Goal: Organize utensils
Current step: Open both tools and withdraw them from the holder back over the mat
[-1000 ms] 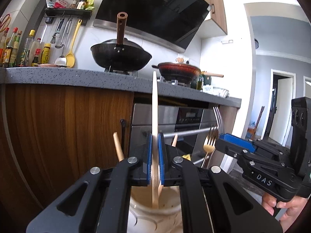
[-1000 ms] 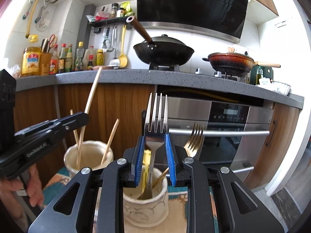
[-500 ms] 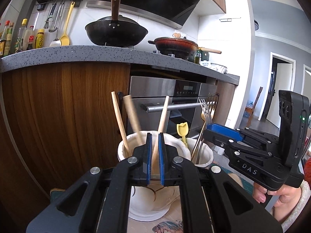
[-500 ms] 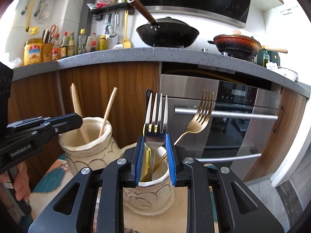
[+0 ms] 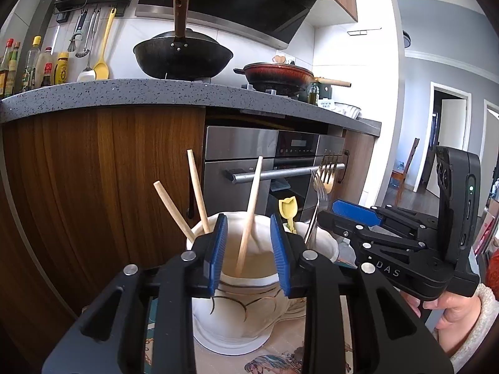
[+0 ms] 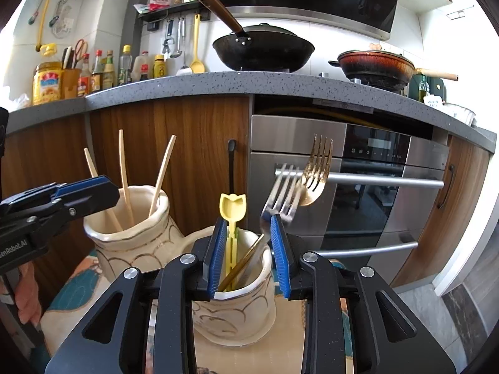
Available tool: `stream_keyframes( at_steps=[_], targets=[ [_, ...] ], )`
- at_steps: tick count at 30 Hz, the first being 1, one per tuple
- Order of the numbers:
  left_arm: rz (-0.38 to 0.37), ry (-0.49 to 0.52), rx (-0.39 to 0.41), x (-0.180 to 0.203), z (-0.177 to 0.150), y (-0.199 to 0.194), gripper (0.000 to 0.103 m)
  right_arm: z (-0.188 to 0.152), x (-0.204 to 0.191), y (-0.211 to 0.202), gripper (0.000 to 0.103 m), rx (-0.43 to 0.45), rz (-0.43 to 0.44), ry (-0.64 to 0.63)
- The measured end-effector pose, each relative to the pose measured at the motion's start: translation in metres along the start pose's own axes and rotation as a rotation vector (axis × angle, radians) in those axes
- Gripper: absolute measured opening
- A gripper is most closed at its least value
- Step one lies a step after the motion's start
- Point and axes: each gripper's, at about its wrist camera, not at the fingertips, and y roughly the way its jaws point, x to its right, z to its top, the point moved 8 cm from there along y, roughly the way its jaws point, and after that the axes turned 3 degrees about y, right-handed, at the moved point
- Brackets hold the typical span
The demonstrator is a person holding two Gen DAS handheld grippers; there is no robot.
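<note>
The grey counter carries a black wok and a red pan, with a steel oven below. On the patterned mat stand 2 cream pots. The bigger pot holds 3 chopsticks, which lean apart. The left gripper sits at its rim, fingers spread wide with nothing between them. Just beside it, the smaller pot holds a yellow scoop, a gold fork and a silver fork, blurred and tilted right. The right gripper hangs over that pot, fingers wide, holding nothing.
</note>
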Motion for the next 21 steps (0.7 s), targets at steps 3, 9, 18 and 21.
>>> stream_keyframes(
  at_steps=[3,9,18,21],
  targets=[
    [-0.002,-0.006,0.011,0.0,0.003,-0.005,0.04,0.0,0.002,-0.002,0.037,0.005,-0.006,0.009],
    [0.012,-0.002,0.05,0.003,0.009,-0.022,0.064,-0.002,0.007,-0.019,0.065,0.019,-0.019,0.047],
    [0.088,-0.012,0.032,-0.006,-0.013,-0.046,0.089,-0.034,0.013,-0.051,0.087,0.0,-0.046,0.08],
    [0.115,-0.033,0.017,-0.013,-0.027,-0.057,0.093,-0.047,0.017,-0.061,0.09,-0.013,-0.049,0.104]
  ],
)
